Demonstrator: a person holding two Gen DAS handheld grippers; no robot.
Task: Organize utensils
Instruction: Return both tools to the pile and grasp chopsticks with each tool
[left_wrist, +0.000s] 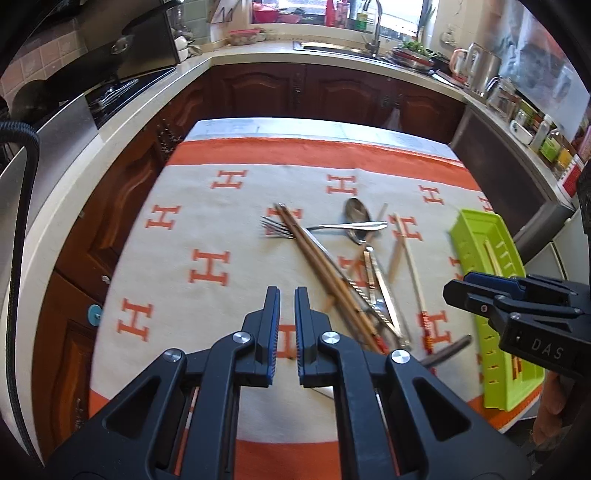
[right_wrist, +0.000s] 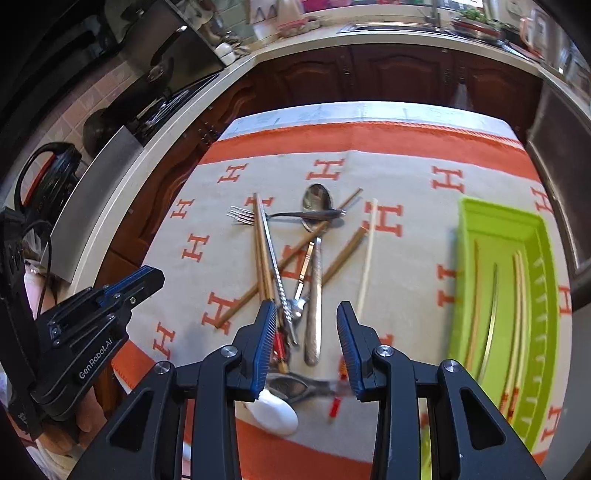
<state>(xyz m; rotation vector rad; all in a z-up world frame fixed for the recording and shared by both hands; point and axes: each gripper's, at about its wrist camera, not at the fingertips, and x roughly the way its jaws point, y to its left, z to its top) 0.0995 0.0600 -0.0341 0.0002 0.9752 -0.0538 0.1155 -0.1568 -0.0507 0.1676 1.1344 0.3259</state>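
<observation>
Two black two-finger grippers with blue ribbed pads hang over a table under a cream cloth (right_wrist: 406, 192) with orange H marks and an orange border.

Left gripper (left_wrist: 287, 332): jaws nearly together, only a thin slit between the pads, nothing in it. It sits over bare cloth at about 7 o'clock of the utensil pile. In the right wrist view it shows at 9 o'clock, jaws together, a hand wrapped round the handle below.

Right gripper (right_wrist: 306, 347): jaws partly apart, nothing clamped. The near ends of the pile show in the gap, not touched by the pads. In the left wrist view it shows at 3 o'clock, in front of the tray.

Pile mid-cloth, all crossed over each other:
- silver metal fork (right_wrist: 242, 215), tines to 9 o'clock, handle running to 3 o'clock
- silver metal spoon (right_wrist: 316, 201), bowl at 12 o'clock, handle running to 6
- pair of brown wooden chopsticks (right_wrist: 261, 251) lying over the fork
- metal chopstick with twisted grip (right_wrist: 275, 269) just beside that pair
- more brown chopsticks (right_wrist: 341, 258) lying diagonal
- single pale cream chopstick (right_wrist: 367, 258), at 3 o'clock of the pile, slightly apart
- white ceramic spoon (right_wrist: 275, 410) near the cloth's near edge, partly hidden behind the right gripper's left finger
- dark utensil (right_wrist: 291, 386) just above it, blurred, type cannot tell

Lime green plastic slotted tray (right_wrist: 546, 295) at 3 o'clock on the cloth, well apart from the pile. A few long chopstick-like sticks lie in it lengthwise; blurred, count cannot tell.
</observation>
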